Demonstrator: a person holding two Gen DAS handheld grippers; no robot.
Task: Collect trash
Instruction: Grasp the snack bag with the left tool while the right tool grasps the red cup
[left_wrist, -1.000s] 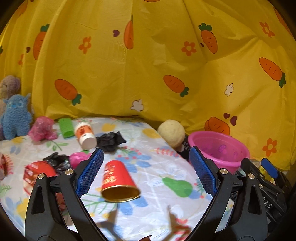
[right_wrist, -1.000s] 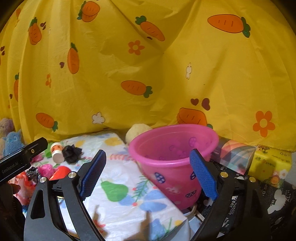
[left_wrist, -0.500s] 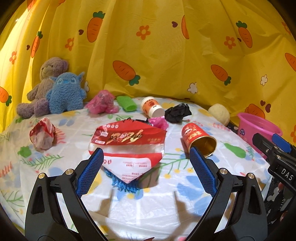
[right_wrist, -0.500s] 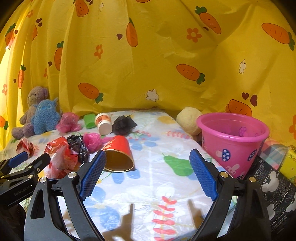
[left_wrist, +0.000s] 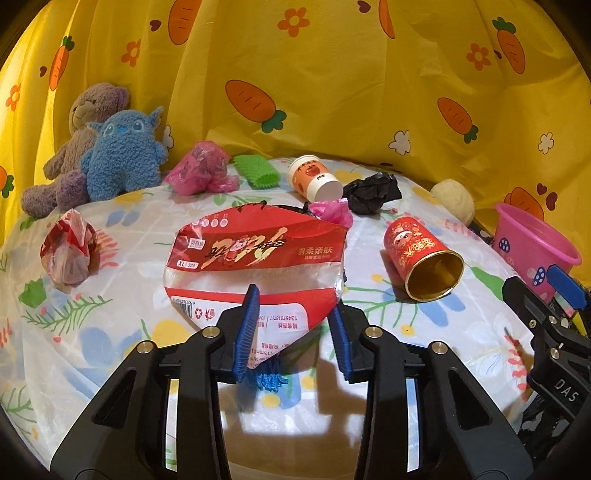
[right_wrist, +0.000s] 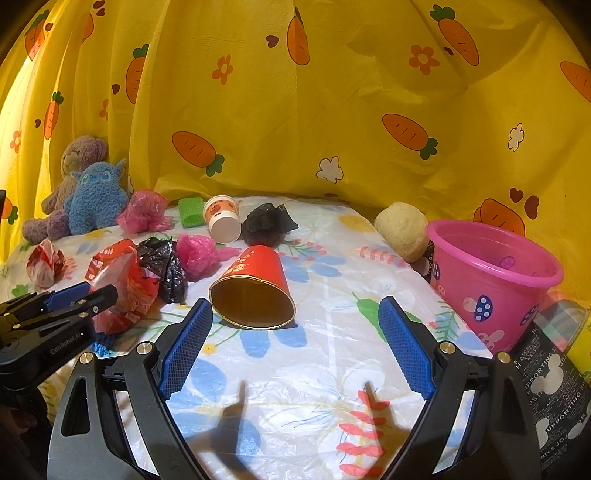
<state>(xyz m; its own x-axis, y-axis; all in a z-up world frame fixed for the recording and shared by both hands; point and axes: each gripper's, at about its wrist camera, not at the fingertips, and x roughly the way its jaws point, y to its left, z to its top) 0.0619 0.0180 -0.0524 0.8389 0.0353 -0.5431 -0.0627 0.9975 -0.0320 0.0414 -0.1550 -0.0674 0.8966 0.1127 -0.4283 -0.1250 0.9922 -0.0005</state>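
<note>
Yellow cloth printed with carrots hangs behind a bench covered by a white flowered plastic sheet (left_wrist: 110, 354).

From your left wrist camera, your left claw (left_wrist: 291, 328) has just been closing, and the lower corner of the red wrapper bag (left_wrist: 255, 258) lies between its two blue pads. The left pad (left_wrist: 245, 332) overlaps the printed corner; whether both pads already press on the plastic you cannot tell from this view. A bit of blue fringe (left_wrist: 267, 380) shows under the bag. Right of the red wrapper bag lies the red paper cup (left_wrist: 417, 258) on its side, its gold mouth facing you. Behind the bag are a small pink wad (left_wrist: 332, 212), an orange and white cup (left_wrist: 314, 181), a black crumpled bag (left_wrist: 373, 192), a green piece (left_wrist: 256, 173) and a bigger pink bag (left_wrist: 201, 173). Left of it sits a red and white crumpled bag (left_wrist: 66, 251), with two plush toys (left_wrist: 99, 155) further behind. The pink bucket (left_wrist: 532, 254) stands far right of the bag.

From your right wrist camera, your right claw (right_wrist: 295, 347) is spread wide and grips nothing. The red paper cup (right_wrist: 255, 284) lies just ahead of it, nearer the left pad. The pink bucket (right_wrist: 491, 277) stands right of the cup, a beige ball (right_wrist: 402, 229) behind it. The left claw (right_wrist: 62, 306) appears left of the cup, at the red wrapper bag (right_wrist: 122, 280).
</note>
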